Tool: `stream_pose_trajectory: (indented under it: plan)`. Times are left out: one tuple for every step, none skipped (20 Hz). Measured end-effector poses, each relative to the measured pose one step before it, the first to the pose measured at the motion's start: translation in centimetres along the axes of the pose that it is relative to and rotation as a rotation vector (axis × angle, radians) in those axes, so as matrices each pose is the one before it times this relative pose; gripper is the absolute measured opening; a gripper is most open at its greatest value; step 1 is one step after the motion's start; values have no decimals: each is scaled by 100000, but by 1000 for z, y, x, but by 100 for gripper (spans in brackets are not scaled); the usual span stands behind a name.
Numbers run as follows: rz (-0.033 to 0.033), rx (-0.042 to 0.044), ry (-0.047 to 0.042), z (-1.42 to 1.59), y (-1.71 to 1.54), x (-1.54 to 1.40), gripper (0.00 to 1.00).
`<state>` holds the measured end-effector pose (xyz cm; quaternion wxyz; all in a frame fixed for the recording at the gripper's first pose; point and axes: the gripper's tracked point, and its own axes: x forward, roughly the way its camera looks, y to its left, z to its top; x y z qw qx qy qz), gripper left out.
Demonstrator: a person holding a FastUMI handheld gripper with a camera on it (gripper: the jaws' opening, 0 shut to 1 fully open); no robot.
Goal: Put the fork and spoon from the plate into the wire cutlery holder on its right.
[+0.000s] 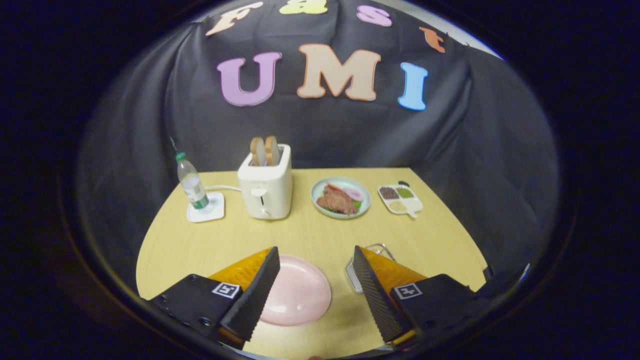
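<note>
We look forward along the gripper [314, 252], whose two fingers are spread wide apart with nothing held between them. They hang above a pale yellow table [310, 232]. Between the fingers, partly covered by the left one, lies a pink plate [300, 292]; its visible surface is bare. Just behind the right finger we see part of the wire cutlery holder [356, 275], to the right of the plate; most of it is hidden, so we cannot tell what it contains. Beyond the fingers, along the far side of the table, stand a water bottle [190, 184] on a white coaster [206, 209], a white toaster [265, 184] holding two bread slices [265, 150], a green plate of food [340, 197], and a small divided dish [400, 198].
</note>
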<state>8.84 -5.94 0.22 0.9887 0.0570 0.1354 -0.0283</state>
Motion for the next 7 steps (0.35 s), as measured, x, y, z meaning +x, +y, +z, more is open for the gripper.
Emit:
stream_pose_trajectory:
  plan:
    - [280, 1368, -5774, 1224, -5, -374, 95]
    - [1526, 1424, -5700, 1167, 350, -936, 95]
    - [1921, 1152, -5518, 1005, 488, -425, 95]
    - [1180, 270, -5404, 1064, 141, -575, 95]
    - [448, -454, -5599, 1003, -37, -695, 95]
    - [687, -802, -6254, 1171, -88, -725, 95]
    - [430, -389, -4756, 894, 105, -467, 95]
